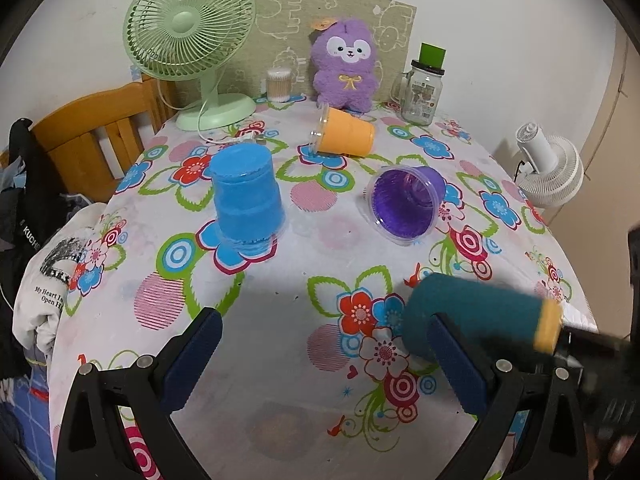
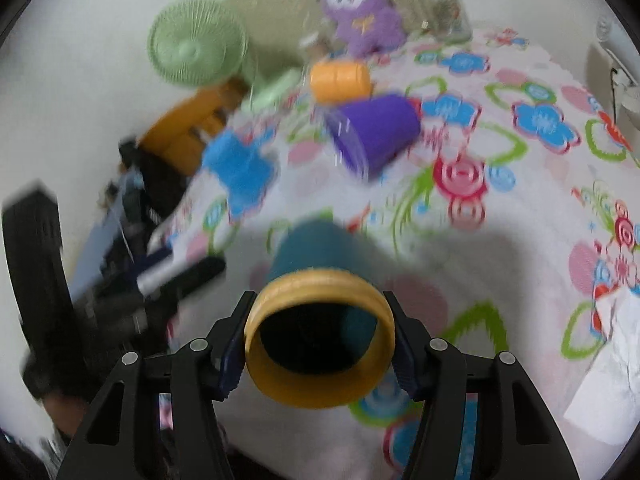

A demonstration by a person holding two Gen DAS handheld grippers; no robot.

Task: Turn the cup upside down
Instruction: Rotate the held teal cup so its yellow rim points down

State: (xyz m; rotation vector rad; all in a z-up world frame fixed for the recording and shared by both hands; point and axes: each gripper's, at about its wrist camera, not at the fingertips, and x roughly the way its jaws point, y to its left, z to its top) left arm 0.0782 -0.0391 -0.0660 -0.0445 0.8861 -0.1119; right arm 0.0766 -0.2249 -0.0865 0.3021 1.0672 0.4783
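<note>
My right gripper (image 2: pixel 320 340) is shut on a teal cup (image 2: pixel 316 252) at its yellow rim (image 2: pixel 320 360); the cup lies sideways above the table, mouth toward the camera. In the left wrist view the teal cup (image 1: pixel 472 312) shows at the lower right, blurred. My left gripper (image 1: pixel 324 344) is open and empty above the flowered tablecloth (image 1: pixel 280 320). A blue cup (image 1: pixel 246 200) stands upside down at the left. A purple cup (image 1: pixel 408 200) and an orange cup (image 1: pixel 346 132) lie on their sides.
A green fan (image 1: pixel 192 40), a purple plush toy (image 1: pixel 346 66), a cotton-swab jar (image 1: pixel 279 84) and a glass jar (image 1: pixel 424 88) stand along the back edge. A wooden chair (image 1: pixel 100 128) with clothes is at the left. A white fan (image 1: pixel 552 168) is beyond the right edge.
</note>
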